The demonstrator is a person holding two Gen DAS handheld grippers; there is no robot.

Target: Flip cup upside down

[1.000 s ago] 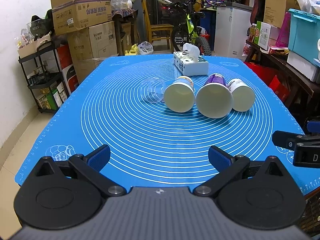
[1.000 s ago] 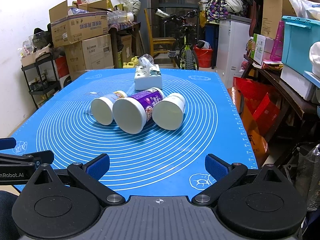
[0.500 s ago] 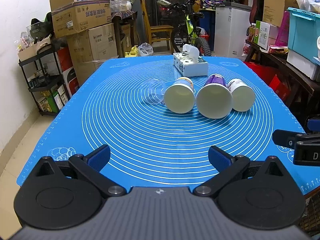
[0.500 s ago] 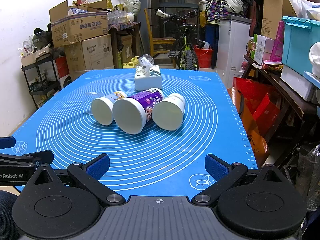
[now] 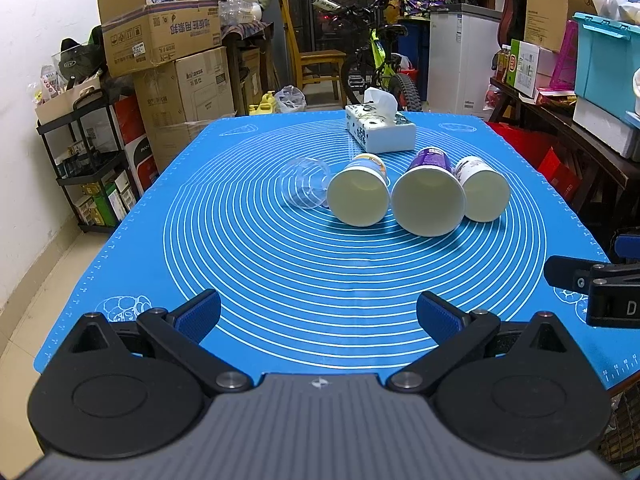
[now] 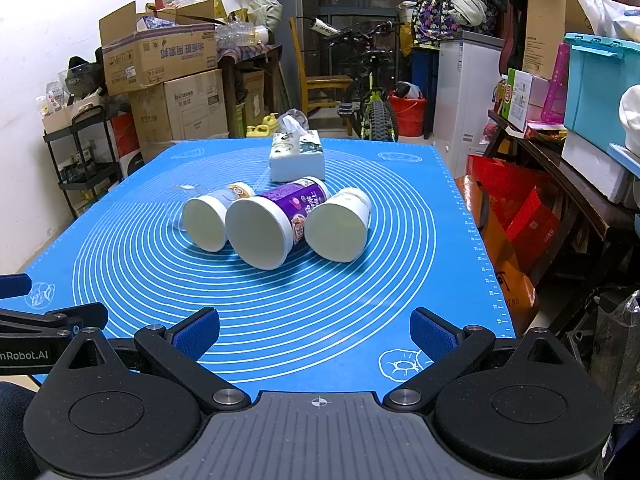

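Several cups lie on their sides in a row on the blue mat [image 5: 280,280], mouths toward me. From left: a clear plastic cup [image 5: 306,184], a white paper cup [image 5: 359,196], a larger purple paper cup [image 5: 428,200] and a white paper cup [image 5: 482,194]. In the right wrist view they show as the clear cup [image 6: 182,196], white cup [image 6: 208,222], purple cup [image 6: 268,232] and white cup [image 6: 338,230]. My left gripper [image 5: 319,314] is open and empty near the mat's front edge. My right gripper [image 6: 315,332] is open and empty, to its right.
A white tissue box [image 5: 380,130] stands behind the cups. Cardboard boxes [image 5: 160,40] and a black shelf [image 5: 80,160] stand left of the table. A bicycle [image 5: 376,64] is behind it. A side table with bins [image 6: 580,120] is on the right.
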